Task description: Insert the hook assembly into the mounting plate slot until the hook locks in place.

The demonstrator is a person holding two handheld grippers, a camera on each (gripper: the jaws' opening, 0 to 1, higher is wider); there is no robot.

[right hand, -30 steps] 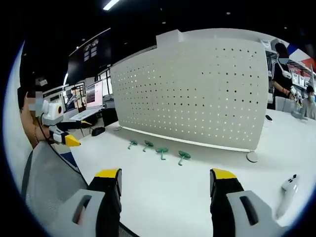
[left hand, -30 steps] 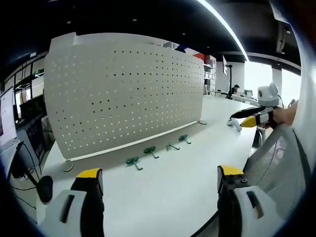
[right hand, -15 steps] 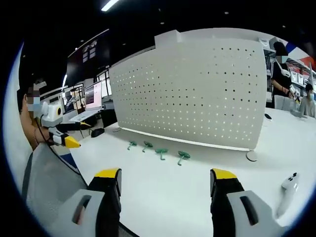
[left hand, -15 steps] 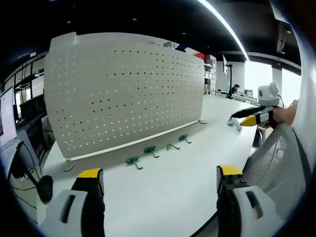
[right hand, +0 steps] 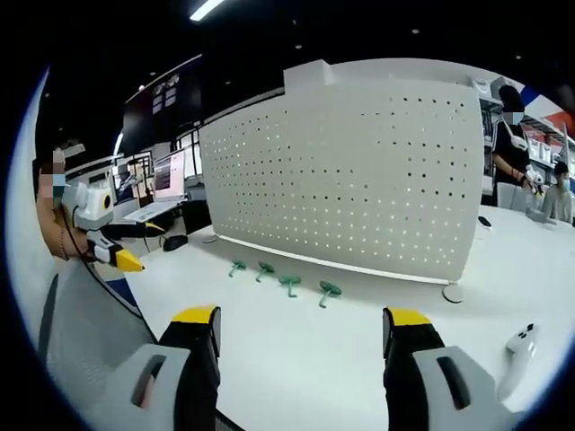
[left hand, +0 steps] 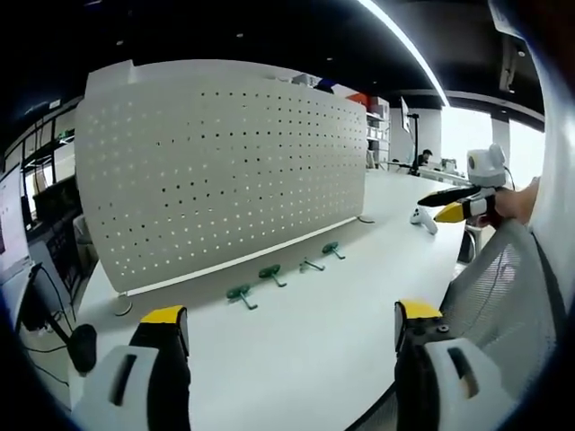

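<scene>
Both grippers hang above the near edge of the white desk (left hand: 305, 359), and neither holds anything. The left gripper (left hand: 292, 328) has its yellow-tipped jaws spread wide, with bare desk between them. The right gripper (right hand: 301, 328) is the same, jaws wide and empty.

A white pegboard (left hand: 225, 171) stands upright across the desk on small round feet, its face dotted with rows of holes. Four green hooks (left hand: 241, 294) lie in a loose row on the desk just in front of the board's lower edge, apart from one another and well away from both grippers. In the right gripper view the same row of hooks (right hand: 289, 284) sits before the board (right hand: 359, 171).

A white game controller (right hand: 514, 355) lies on the desk off to the right side, near the board's far foot. A mesh chair back (left hand: 503, 296) shows close by the grippers. People stand in the background (right hand: 512, 135) beyond the board.
</scene>
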